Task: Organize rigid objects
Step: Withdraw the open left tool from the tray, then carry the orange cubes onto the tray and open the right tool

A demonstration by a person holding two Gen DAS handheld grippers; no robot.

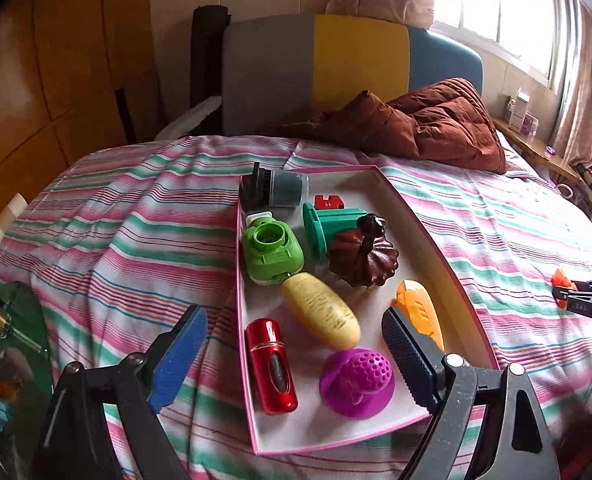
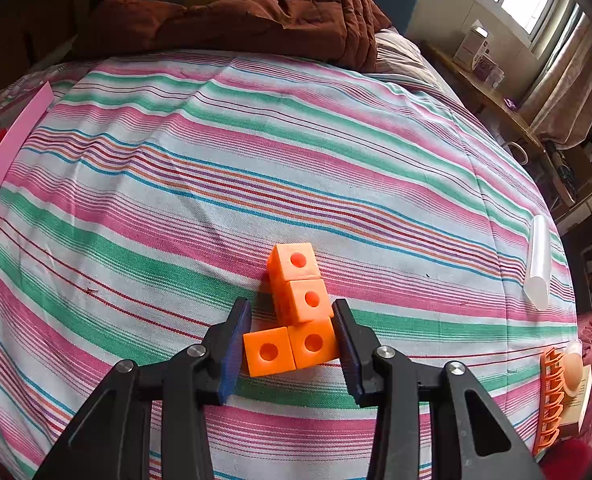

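In the left wrist view, the left tool (image 1: 293,354) fills the bottom of the frame, its blue pads spread wide with nothing held. Just beyond them, a pink-edged tray (image 1: 436,224) lies on the striped bedspread (image 1: 115,240). Nearest in it are a red cylinder (image 1: 271,366) and a purple perforated dome (image 1: 358,384); behind them a yellow oblong piece (image 1: 322,310) and an orange piece (image 1: 420,308); farther up, a green round piece (image 1: 271,254), a brown pumpkin-shaped piece (image 1: 364,258), a teal piece (image 1: 332,228) and a grey cylinder (image 1: 279,188) at the far end.

In the right wrist view, the right tool (image 2: 291,350) at lower centre is closed on an L-shaped cluster of orange cubes (image 2: 296,312) resting on the bedspread.
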